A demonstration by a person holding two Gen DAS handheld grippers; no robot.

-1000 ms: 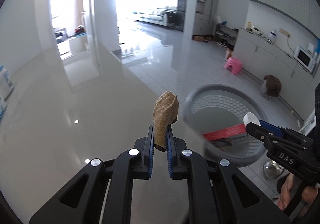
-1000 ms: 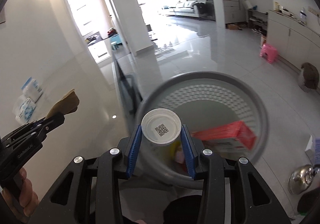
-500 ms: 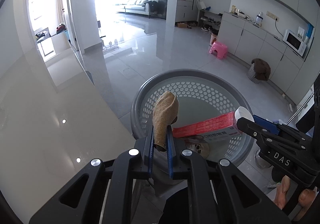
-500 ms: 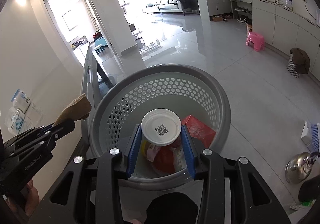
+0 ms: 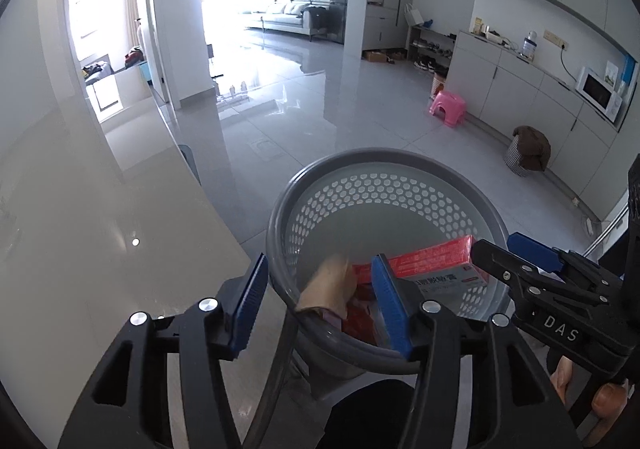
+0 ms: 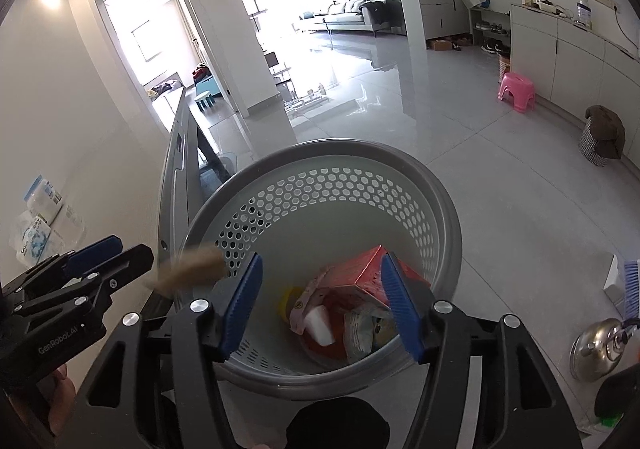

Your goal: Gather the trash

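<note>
The floor [image 5: 320, 121] is shiny grey tile in a big bright room, with a sofa [image 5: 288, 15] far back and white cupboards [image 5: 520, 77] along the right wall. A glossy grey table [image 5: 100, 249] fills the left side. Just past its edge stands a round grey basket [image 6: 320, 161] with holes in its wall. Inside it lie a red box [image 6: 360, 273], a white cup [image 6: 320, 325], a yellow thing and some wrappers. A brown paper scrap [image 5: 328, 285] is blurred at the basket's near rim, clear of any jaws. The left gripper [image 5: 320, 301] has just been opening; its jaws stand apart with nothing held. The right gripper [image 6: 320, 297] has also just been opening, jaws wide and empty above the basket. A pink stool [image 6: 516, 91] and a steel kettle [image 6: 600, 345] stand on the floor.
</note>
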